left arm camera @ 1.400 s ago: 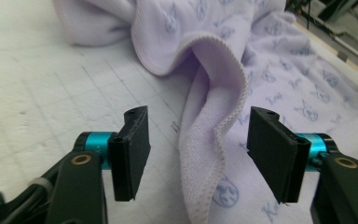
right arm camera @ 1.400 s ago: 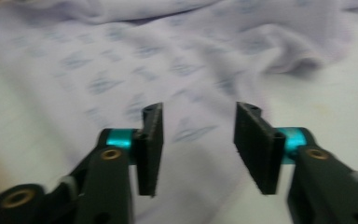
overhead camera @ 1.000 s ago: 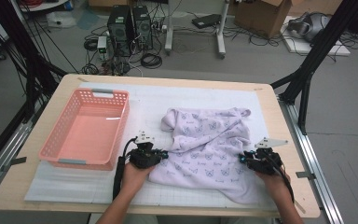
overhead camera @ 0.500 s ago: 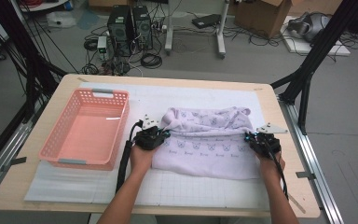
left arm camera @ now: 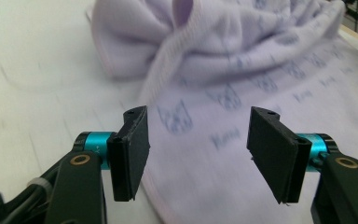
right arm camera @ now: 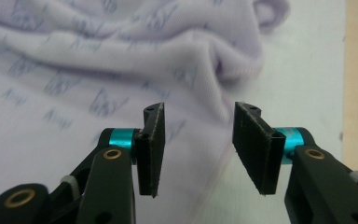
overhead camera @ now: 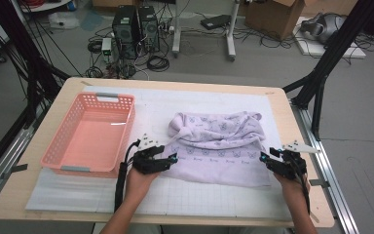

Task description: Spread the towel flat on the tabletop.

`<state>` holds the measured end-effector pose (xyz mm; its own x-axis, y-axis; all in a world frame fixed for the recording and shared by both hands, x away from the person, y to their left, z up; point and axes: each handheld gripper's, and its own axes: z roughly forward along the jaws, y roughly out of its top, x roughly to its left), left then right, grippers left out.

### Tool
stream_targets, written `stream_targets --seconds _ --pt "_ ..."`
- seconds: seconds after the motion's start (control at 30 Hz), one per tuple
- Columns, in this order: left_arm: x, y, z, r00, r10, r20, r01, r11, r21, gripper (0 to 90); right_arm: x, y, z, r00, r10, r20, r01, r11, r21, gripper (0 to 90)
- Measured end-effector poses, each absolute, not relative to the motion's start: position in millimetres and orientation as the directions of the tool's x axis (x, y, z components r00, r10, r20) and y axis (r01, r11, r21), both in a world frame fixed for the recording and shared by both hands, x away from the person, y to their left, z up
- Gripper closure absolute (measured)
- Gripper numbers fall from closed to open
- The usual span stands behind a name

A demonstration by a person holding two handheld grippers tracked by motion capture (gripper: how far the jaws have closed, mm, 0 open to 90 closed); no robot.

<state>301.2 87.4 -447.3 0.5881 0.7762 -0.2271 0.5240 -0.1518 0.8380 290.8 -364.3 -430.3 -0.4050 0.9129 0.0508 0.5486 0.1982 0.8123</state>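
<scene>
A pale purple garment printed with small darker figures lies on the white gridded mat in the middle of the wooden table, folded over on itself so that its near part is flat and its far part is bunched into soft ridges. The left gripper sits at the garment's near left edge and the right gripper at its near right edge, each held in one of the person's hands, which come in from the bottom of the high view. Both pairs of jaws have just been opening and now stand apart. In the left gripper view the black pads are spread wide, with the cloth's hemmed edge lying on the mat below and beyond the gap, not pinched. In the right gripper view the pads are also parted, somewhat less widely, with the garment's edge past the gap and free of them. A pink plastic basket stands on the mat to the left of the garment, just beside the left gripper, and nothing lies in it.
</scene>
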Motion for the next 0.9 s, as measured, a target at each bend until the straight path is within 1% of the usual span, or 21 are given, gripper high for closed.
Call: stream_targets --seconds 0.03,0.07,0.1,0.13,0.17,0.23,0.27,0.33,0.37,0.43,0.47,0.5,0.53,0.57,0.6,0.63,0.67,0.73,0.9 --pt "301.2 87.4 -447.3 0.588 0.776 -0.227 0.524 -0.152 0.838 39.6 290.8 -364.3 -430.3 -0.405 0.913 0.051 0.549 0.198 0.812 52.8" --pt "296.8 90.3 -449.8 0.584 0.778 -0.233 0.535 -0.152 0.831 39.9 277.4 -365.9 -433.8 -0.405 0.913 0.047 0.569 0.212 0.795 51.5" --pt "289.6 93.9 -451.9 0.577 0.777 -0.251 0.556 -0.149 0.818 39.9 271.1 -366.6 -435.5 -0.407 0.912 0.051 0.577 0.213 0.789 51.2" --pt "289.6 93.9 -451.9 0.577 0.777 -0.251 0.556 -0.149 0.818 40.8 271.1 -366.6 -435.5 -0.407 0.912 0.051 0.577 0.213 0.789 51.2" --pt "282.7 93.6 -451.2 0.577 0.774 -0.259 0.57 -0.155 0.807 42.1 259.2 -368.6 -438.1 -0.407 0.911 0.069 0.593 0.206 0.779 50.6" --pt "280.1 92.4 -451.5 0.58 0.771 -0.262 0.581 -0.167 0.796 43.1 249.3 -369.4 -439.9 -0.41 0.909 0.079 0.601 0.205 0.772 50.6" --pt "274.8 90.2 -453.2 0.588 0.771 -0.244 0.583 -0.195 0.789 43.3 246.0 -369.2 -440.6 -0.413 0.907 0.083 0.607 0.207 0.767 50.6" --pt "270.4 88.7 -452.6 0.583 0.776 -0.241 0.588 -0.199 0.784 45.8 241.9 -367.7 -442.4 -0.421 0.904 0.072 0.617 0.227 0.754 50.7" --pt "267.8 87.6 -452.4 0.586 0.781 -0.217 0.579 -0.215 0.786 49.2 240.1 -366.5 -443.1 -0.422 0.904 0.072 0.624 0.232 0.746 50.8" --pt "263.4 86.1 -452.2 0.596 0.785 -0.169 0.557 -0.252 0.791 56.6 237.1 -364.6 -445.1 -0.41 0.911 0.05 0.631 0.244 0.736 54.9" --pt "262.0 86.8 -451.7 0.598 0.787 -0.153 0.553 -0.266 0.79 61.9 235.4 -363.8 -446.1 -0.402 0.915 0.032 0.632 0.252 0.733 55.3" --pt "261.4 88.6 -451.6 0.599 0.787 -0.151 0.553 -0.27 0.788 69.8 233.6 -364.0 -447.0 -0.4 0.916 0.032 0.625 0.248 0.74 56.8" --pt "261.1 90.9 -451.7 0.597 0.786 -0.16 0.56 -0.265 0.785 77.5 232.1 -364.4 -447.9 -0.4 0.916 0.037 0.62 0.241 0.747 60.3" --pt "260.5 92.6 -452.0 0.596 0.784 -0.174 0.566 -0.257 0.783 81.9 229.9 -364.9 -448.0 -0.404 0.914 0.044 0.621 0.238 0.747 67.6" --pt "260.5 92.6 -452.0 0.596 0.784 -0.174 0.566 -0.257 0.783 84.3 228.0 -366.1 -448.2 -0.416 0.908 0.057 0.619 0.237 0.749 78.8" --pt "258.7 93.7 -452.2 0.598 0.781 -0.178 0.566 -0.255 0.784 85.1 226.2 -367.3 -448.0 -0.431 0.899 0.076 0.62 0.234 0.749 85.3" --pt "251.6 94.9 -452.4 0.605 0.777 -0.174 0.559 -0.259 0.788 85.4 223.6 -367.6 -447.6 -0.432 0.899 0.072 0.62 0.238 0.748 86.5" --pt "247.0 96.1 -452.9 0.609 0.774 -0.172 0.554 -0.261 0.79 85.7 217.8 -368.2 -446.7 -0.446 0.892 0.07 0.617 0.249 0.746 87.3" --pt "214.8 105.6 -454.3 0.629 0.753 -0.194 0.539 -0.243 0.806 85.8 198.8 -371.7 -446.3 -0.482 0.874 0.063 0.595 0.274 0.756 87.6"
